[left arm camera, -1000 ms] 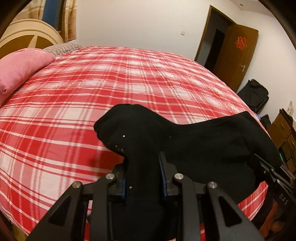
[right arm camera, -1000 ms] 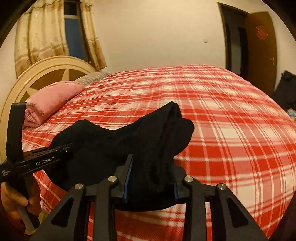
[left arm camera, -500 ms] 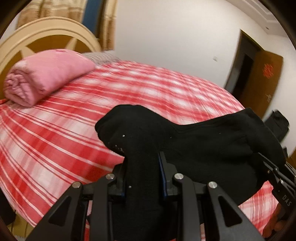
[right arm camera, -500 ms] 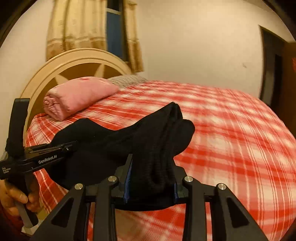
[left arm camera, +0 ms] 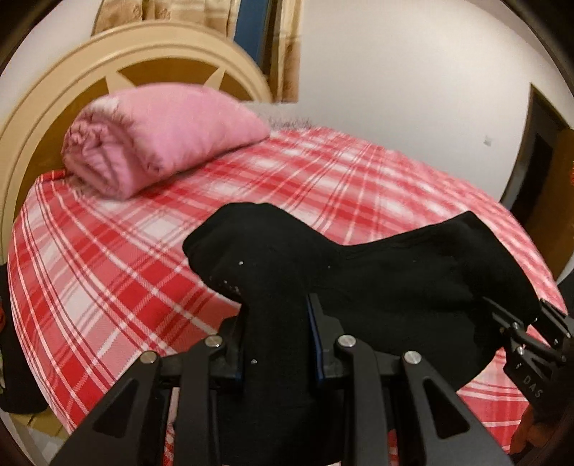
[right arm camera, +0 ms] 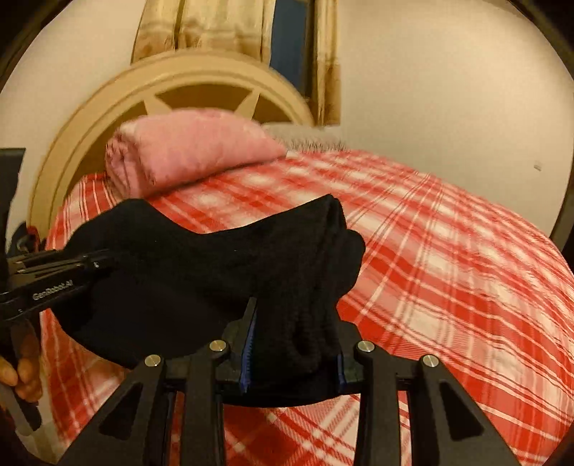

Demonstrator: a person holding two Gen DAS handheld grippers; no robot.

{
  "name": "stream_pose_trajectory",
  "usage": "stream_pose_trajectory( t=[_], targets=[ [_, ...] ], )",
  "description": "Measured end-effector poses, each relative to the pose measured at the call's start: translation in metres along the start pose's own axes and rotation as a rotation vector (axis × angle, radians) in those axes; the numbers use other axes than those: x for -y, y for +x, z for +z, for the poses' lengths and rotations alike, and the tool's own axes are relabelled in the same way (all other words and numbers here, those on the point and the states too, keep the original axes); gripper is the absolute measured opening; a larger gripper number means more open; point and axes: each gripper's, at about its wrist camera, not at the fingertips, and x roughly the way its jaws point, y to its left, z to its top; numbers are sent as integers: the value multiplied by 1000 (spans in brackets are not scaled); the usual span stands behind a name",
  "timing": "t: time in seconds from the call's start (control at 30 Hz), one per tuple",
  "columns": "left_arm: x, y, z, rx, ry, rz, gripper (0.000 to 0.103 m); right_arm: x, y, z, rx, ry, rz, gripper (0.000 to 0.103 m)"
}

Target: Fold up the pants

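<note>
The black pants [left arm camera: 394, 283] are folded into a thick bundle and held up above the red plaid bed [left arm camera: 107, 272]. My left gripper [left arm camera: 276, 329] is shut on one end of the bundle. My right gripper [right arm camera: 294, 344] is shut on the other end of the pants [right arm camera: 201, 272]. The right gripper also shows in the left wrist view [left arm camera: 520, 337] at the far right, and the left gripper shows in the right wrist view [right arm camera: 89, 265] at the far left. The fabric hides the fingertips.
A rolled pink blanket [left arm camera: 158, 143] lies at the head of the bed against the cream round headboard [left arm camera: 107, 68]. Curtains [right arm camera: 229, 28] hang behind it. A dark doorway [left arm camera: 538, 157] is at the right. The plaid bed surface [right arm camera: 448, 269] stretches to the right.
Both grippers have swung left with the pants still held between them. The view now faces the headboard and pink blanket instead of the door side of the room.
</note>
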Motion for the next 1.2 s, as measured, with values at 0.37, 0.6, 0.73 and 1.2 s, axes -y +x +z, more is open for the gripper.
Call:
stream_pose_trajectory(
  t=[0.37,0.6,0.73,1.2],
  targets=[
    [-4,39,-23,-85,2,62,40,9,61,-40,-143,-20,-14,36],
    [-19,40,-25,-91,-17,169,95,21,61,-41,-148,41,-40,69],
    [-27,29,-24,-84,-3,187,99,34,43,-43,-148,114,-6,70],
    [19,5,-14,40,138,119,99,9,10,-39,-43,110,-91,26]
  ],
)
